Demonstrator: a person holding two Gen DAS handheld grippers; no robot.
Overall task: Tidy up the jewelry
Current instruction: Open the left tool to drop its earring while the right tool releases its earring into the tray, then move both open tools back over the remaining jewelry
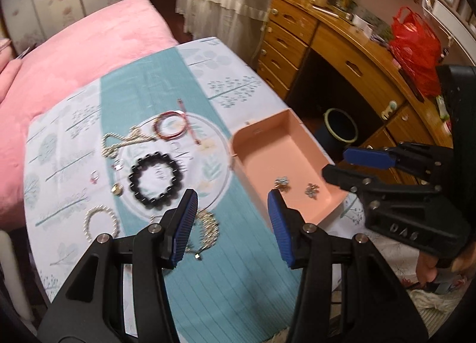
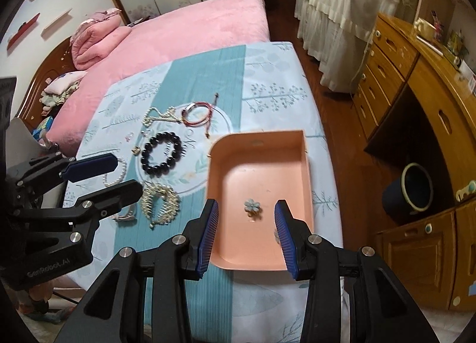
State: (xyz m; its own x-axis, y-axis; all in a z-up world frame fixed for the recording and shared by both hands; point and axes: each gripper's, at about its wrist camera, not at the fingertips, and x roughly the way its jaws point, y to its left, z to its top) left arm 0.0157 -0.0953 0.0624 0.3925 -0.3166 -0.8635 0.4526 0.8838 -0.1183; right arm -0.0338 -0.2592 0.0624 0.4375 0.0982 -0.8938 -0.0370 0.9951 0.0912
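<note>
Sorting under way: two flower earrings point(image 1: 297, 187) in pink tray point(image 2: 308, 170) near table's point(image 2: 267, 75) right edge. Both grippers, left point(image 1: 232, 218) and right point(image 2: 245, 228), released, empty. Next, probably: black bead bracelet point(image 2: 162, 154), mid-table.

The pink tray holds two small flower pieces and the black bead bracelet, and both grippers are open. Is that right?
Not quite. The left wrist view shows the black bead bracelet lying on the cloth beside the pink tray, not in it. The tray does hold the two flower pieces, and both grippers, left and right, are open.
</note>
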